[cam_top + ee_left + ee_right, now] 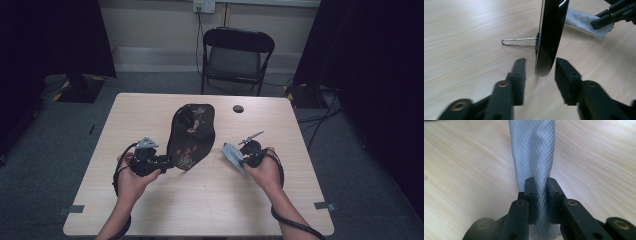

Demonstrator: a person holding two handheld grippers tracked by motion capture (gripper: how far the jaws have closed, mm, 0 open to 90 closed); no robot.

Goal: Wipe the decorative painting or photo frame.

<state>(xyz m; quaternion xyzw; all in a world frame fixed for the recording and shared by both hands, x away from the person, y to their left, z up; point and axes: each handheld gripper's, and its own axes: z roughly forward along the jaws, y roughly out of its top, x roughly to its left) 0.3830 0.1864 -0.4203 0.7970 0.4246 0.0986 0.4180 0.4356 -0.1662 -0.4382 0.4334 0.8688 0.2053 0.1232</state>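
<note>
Table room: pale wooden table (210,200) bare toward its near edge.
Black glossy painted panel (190,135): upright on edge, long axis running away.
Left gripper (540,68): jaws apart, straddling the panel's edge, not pressing.
Right gripper (540,187): clamped on grey quilted cloth (532,152).

This looks like a recording room or lab set up for filming, not a home. A plain light-wood table (200,200) with rounded corners stands alone on grey carpet (50,165), with a cable hole (238,108) near its far edge. Tape marks (76,209) sit on the floor by the table's near corners. Black curtains (55,35) hang at both sides. Behind the far edge stands a black folding chair (236,60), empty, against a bare pale wall with a power socket (204,5). Cables (320,117) trail across the floor at the right.
</note>
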